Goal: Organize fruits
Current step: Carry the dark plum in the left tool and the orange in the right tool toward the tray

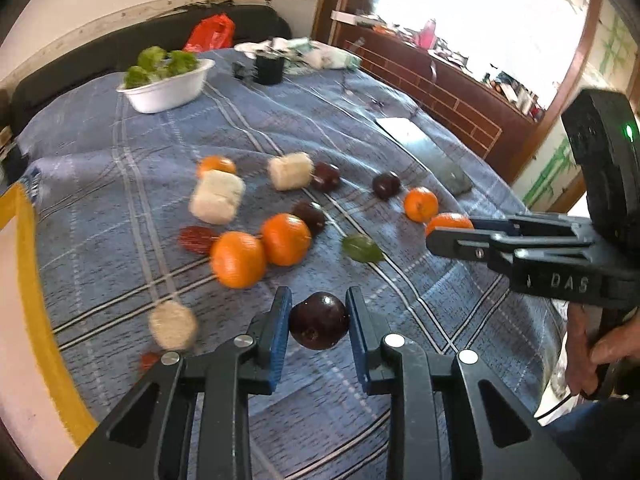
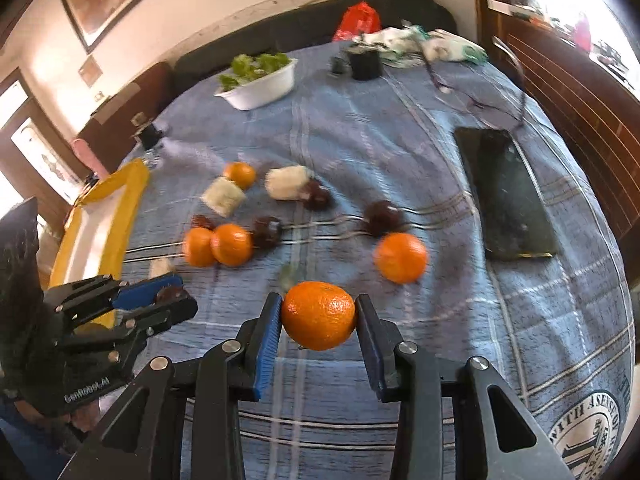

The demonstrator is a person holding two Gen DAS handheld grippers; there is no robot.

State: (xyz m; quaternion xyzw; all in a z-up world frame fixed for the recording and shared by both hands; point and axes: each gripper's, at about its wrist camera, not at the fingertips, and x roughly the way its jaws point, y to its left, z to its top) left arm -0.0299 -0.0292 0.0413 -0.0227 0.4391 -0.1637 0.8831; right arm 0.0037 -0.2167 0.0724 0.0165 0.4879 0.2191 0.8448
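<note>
My left gripper (image 1: pixel 319 318) is shut on a dark purple plum (image 1: pixel 319 321) and holds it above the blue plaid cloth (image 1: pixel 360 112). My right gripper (image 2: pixel 318 318) is shut on an orange (image 2: pixel 319 315), also lifted. The right gripper shows in the left wrist view (image 1: pixel 448 232) with its orange (image 1: pixel 448 221); the left gripper shows in the right wrist view (image 2: pixel 172 298). Loose oranges (image 1: pixel 238 259) (image 2: pixel 401 257), dark plums (image 1: pixel 386 185) (image 2: pixel 382 216) and pale foam-wrapped fruits (image 1: pixel 217 197) (image 2: pixel 287 182) lie scattered mid-cloth.
A yellow-rimmed tray (image 2: pixel 120 200) sits at the left edge. A white bowl of greens (image 1: pixel 166 84) (image 2: pixel 260 80) stands at the back. A dark flat slab (image 2: pixel 506 196) lies at the right. A black cup (image 1: pixel 269 66) and bags sit far back. A green leaf (image 1: pixel 362 249) lies near the oranges.
</note>
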